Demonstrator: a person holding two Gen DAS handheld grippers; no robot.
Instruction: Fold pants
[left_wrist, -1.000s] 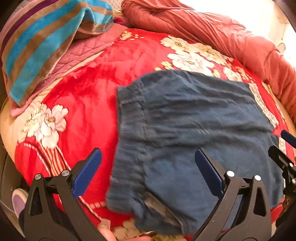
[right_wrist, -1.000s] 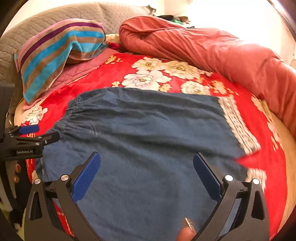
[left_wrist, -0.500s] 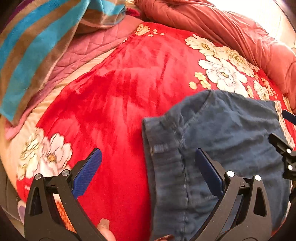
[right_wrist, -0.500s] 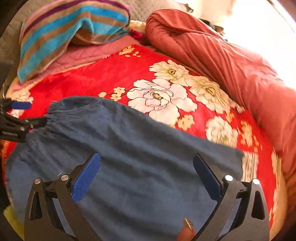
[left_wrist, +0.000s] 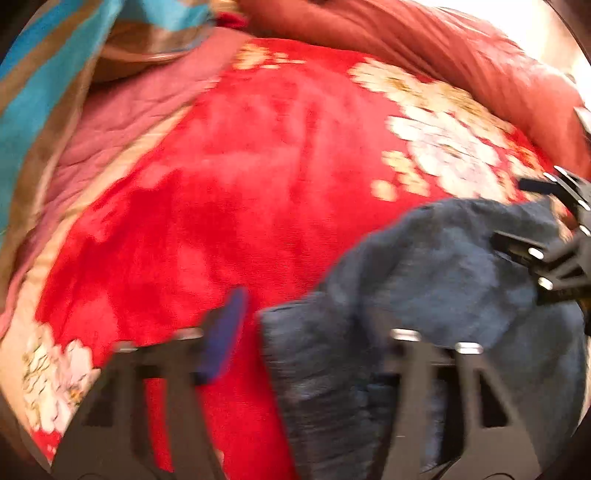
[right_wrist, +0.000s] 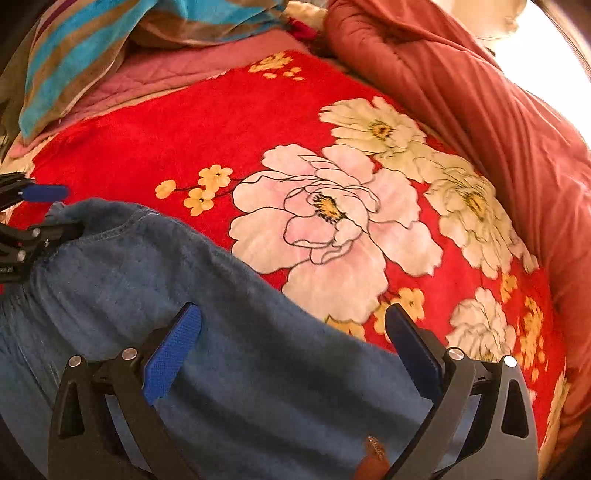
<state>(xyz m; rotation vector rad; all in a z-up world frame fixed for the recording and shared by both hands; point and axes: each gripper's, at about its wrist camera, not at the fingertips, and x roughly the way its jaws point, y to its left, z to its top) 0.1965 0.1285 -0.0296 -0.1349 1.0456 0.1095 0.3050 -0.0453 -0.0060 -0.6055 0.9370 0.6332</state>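
This is a bedroom in a home, seen from over a made-up bed. Ahead of the tool a plush red blanket printed with large white and cream flowers (right_wrist: 332, 221) covers the mattress; beyond it, to the far right, a rust-red quilted duvet (right_wrist: 480, 110) is bunched up. To the far left a towel striped in turquoise and brown (right_wrist: 74, 55) lies over a pink quilted pad (right_wrist: 166, 70).

The pants (right_wrist: 229, 350) are plain denim blue. Under them the blanket (right_wrist: 155, 147) is bright red, printed with big white and cream flowers and small yellow blossoms. The quilt (right_wrist: 480, 110) is rust pink, the towel (right_wrist: 74, 62) striped turquoise, brown and purple. Both grippers have black frames with blue pads (right_wrist: 171, 354).
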